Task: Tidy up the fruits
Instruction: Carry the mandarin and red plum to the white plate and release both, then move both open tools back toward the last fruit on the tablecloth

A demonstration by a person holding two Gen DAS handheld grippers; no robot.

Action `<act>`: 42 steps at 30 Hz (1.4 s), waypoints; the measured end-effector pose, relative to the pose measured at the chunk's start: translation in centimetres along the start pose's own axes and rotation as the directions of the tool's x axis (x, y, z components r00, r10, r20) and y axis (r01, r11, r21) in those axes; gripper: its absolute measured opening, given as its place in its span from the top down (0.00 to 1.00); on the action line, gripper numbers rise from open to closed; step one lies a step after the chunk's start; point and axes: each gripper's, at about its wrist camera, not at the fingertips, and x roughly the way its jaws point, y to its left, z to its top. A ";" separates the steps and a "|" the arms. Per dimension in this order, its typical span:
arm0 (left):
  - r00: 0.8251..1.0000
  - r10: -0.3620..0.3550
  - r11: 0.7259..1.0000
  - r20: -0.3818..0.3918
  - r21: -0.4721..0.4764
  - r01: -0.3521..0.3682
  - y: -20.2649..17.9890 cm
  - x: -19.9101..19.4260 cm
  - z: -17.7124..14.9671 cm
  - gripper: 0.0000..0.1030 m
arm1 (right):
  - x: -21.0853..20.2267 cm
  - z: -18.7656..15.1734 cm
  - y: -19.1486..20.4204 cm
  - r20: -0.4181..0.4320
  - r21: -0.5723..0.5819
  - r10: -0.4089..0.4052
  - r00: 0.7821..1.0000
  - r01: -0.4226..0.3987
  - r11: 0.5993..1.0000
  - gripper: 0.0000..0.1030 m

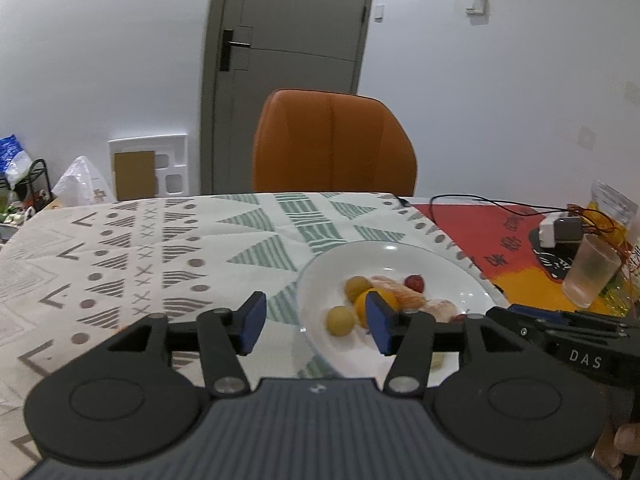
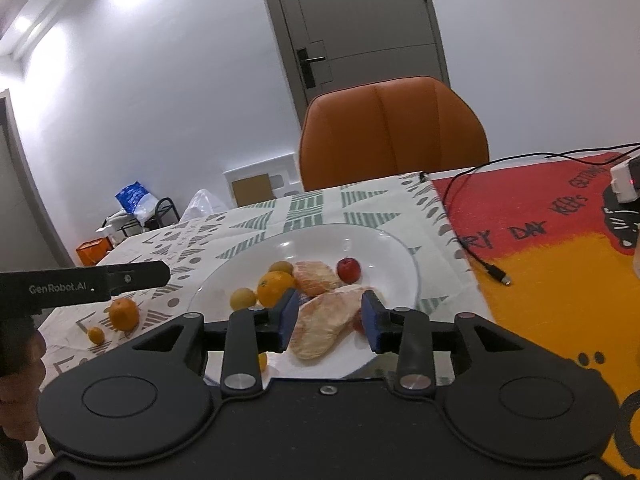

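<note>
The left gripper (image 1: 316, 326) has its jaws standing well apart with nothing gripped; through the gap shows the near rim of a white plate (image 1: 472, 280), and a small yellow-green fruit (image 1: 340, 320) lies just ahead between the blue pads. The right-hand pad (image 1: 378, 326) covers part of an orange (image 1: 362, 304) sitting just beyond it on the plate.

The right gripper (image 2: 330, 316) has its jaws partly open around a large peeled citrus segment (image 2: 324, 328) on the plate (image 2: 400, 248) — the segment lies between the pads, and the left-hand pad (image 2: 289, 318) seems to touch its edge while the other stands a little clear, so it does not look clamped.

Just past these jaws, further into the plate, lie a second peeled segment (image 2: 316, 278), the orange (image 2: 274, 286), two small yellow-green fruits (image 2: 243, 298) and a red fruit (image 2: 349, 269) toward the far right.

Off the plate, left of the right jaws, another orange (image 2: 124, 314) and a tiny yellow-orange fruit (image 2: 96, 335) rest on the patterned cloth (image 2: 180, 248) covering the counter — under the black arm of the left gripper.

Further right lie a red and yellow mat (image 2: 540, 264), a black cable (image 2: 476, 256) and a frosted cup (image 1: 590, 276). Beyond the counter stands an orange chair (image 2: 394, 132) before a grey door (image 2: 360, 20).
</note>
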 end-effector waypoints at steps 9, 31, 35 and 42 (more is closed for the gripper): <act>0.998 0.058 0.997 0.022 -0.042 -0.057 2.6 -2.1 -0.3 0.26 | -0.1 0.1 2.2 0.007 -0.020 0.027 1.000 -0.027 0.999 0.43; 0.977 0.210 0.974 0.037 -0.100 -0.205 8.4 -6.1 -1.7 0.12 | 0.0 0.1 7.7 0.034 -0.048 0.086 0.996 -0.084 0.995 0.00; 0.974 0.223 0.969 0.036 -0.115 -0.217 9.2 -6.6 -2.0 0.12 | 0.2 0.0 8.5 0.027 -0.053 0.099 0.995 -0.097 0.994 0.00; 0.970 0.241 0.963 0.038 -0.136 -0.234 10.2 -7.2 -2.3 0.12 | 0.5 -0.2 9.6 0.013 -0.069 0.125 0.992 -0.124 0.990 0.00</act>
